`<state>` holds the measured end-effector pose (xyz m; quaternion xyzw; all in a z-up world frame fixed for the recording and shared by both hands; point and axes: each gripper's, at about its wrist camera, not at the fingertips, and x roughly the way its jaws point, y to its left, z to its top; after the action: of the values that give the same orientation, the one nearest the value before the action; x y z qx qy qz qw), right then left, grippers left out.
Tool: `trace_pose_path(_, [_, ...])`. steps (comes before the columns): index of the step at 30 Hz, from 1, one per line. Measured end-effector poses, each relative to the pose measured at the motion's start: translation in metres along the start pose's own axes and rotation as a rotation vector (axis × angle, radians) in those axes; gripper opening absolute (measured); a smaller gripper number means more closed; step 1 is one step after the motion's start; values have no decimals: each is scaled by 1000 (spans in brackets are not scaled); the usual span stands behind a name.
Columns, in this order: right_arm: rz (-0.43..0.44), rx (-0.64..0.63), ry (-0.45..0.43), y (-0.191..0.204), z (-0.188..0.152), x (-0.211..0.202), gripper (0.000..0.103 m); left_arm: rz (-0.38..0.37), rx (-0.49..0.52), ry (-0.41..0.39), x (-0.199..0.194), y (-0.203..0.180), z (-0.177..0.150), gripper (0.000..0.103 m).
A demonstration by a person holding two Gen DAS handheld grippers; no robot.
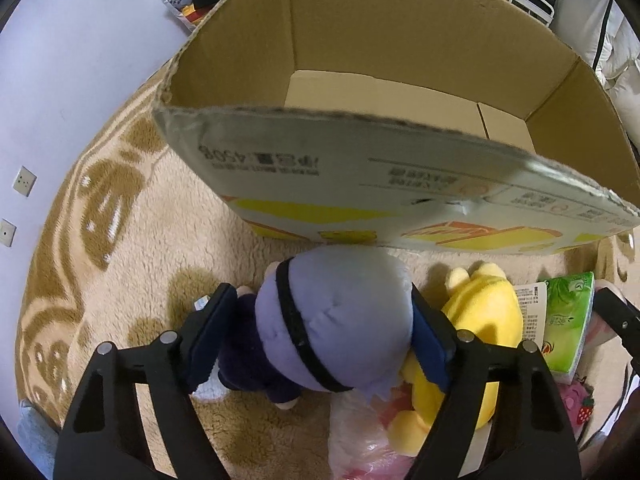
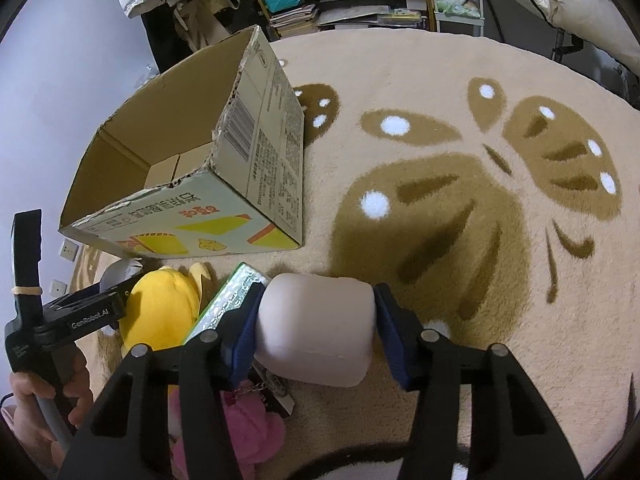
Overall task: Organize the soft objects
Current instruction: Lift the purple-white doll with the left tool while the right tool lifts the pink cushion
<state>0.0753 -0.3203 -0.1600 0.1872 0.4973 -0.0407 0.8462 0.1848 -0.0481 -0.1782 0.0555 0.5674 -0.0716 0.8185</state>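
Observation:
A plush doll with a lilac head (image 1: 340,312), a black band and a navy body lies on the carpet before the open cardboard box (image 1: 360,60). My left gripper (image 1: 322,296) is shut on it, one blue pad against the navy body and the other against the head. In the right wrist view my right gripper (image 2: 320,292) is shut on a pale pink soft block (image 2: 316,328), which both pads press from the sides. The box (image 2: 256,152) stands behind and to the left, with nothing in it that I can see.
A yellow plush (image 1: 484,312) lies right of the doll, beside a green tissue pack (image 1: 568,320). A pink plush (image 2: 248,428) and a clear plastic bag (image 1: 360,440) lie nearer. A hand (image 2: 36,396) holds the left gripper's handle. Beige patterned carpet (image 2: 440,80) spreads right; shelves stand behind.

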Motion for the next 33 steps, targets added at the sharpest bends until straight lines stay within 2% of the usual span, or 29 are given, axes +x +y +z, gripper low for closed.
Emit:
trace_pose_path(9, [12,0,-14,0,0,0,49,23,38,-18,-4,-8,-3,72])
trace_pose_path(11, [16,5,-15,-1,1,-1,49,23,49,-28,-7,-9,-6,65])
trace_pose_path(17, [14,-3,-28,2,0,-5,47,20,58,-31,-12,-11,-14,61])
trace_pose_path(22, [16,8,-78,-1,1,-15,46,24,37,-35,-21,-14,-22,61])
trace_pose_path(30, [2,-14,-108,5,0,-23,46,69,-8,-90,-41,-14,-31,61])
trace_pose_path(33, [1,-16,-130,6,0,-30,46,92,-6,-114,-62,-1,-51,61])
